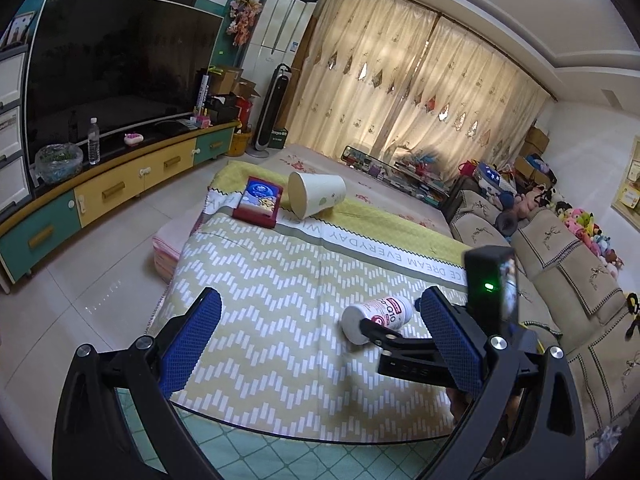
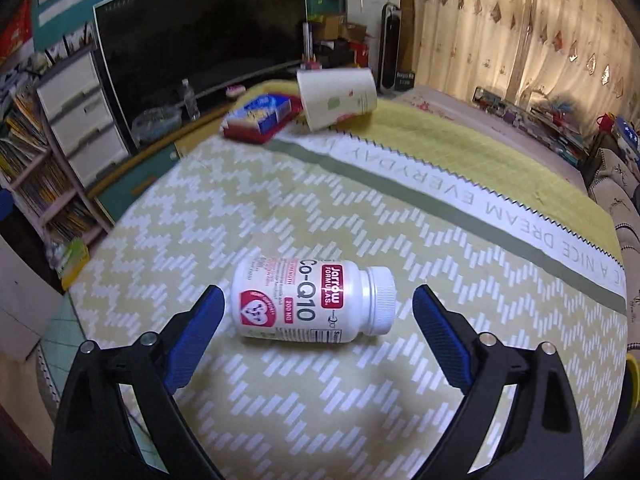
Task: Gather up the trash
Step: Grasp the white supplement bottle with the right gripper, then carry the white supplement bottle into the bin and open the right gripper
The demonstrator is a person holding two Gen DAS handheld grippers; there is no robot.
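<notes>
A white Co-Q10 pill bottle (image 2: 316, 304) lies on its side on the zigzag bedspread (image 2: 320, 400), cap to the right. My right gripper (image 2: 318, 300) is open, its blue pads on either side of the bottle without touching it. The bottle also shows in the left wrist view (image 1: 376, 316), partly behind the right gripper's finger. My left gripper (image 1: 320, 312) is open and empty above the bedspread. A cream waste bin (image 1: 316, 194) lies tipped on its side at the far end, also in the right wrist view (image 2: 336, 94). A red and blue box (image 1: 258, 206) lies beside it.
A TV (image 1: 116, 64) on a yellow and teal cabinet (image 1: 120, 184) stands left across a tiled floor. A beige sofa (image 1: 560, 264) with plush toys runs along the right. Curtains (image 1: 420, 92) and a tower fan (image 1: 274, 112) are at the back.
</notes>
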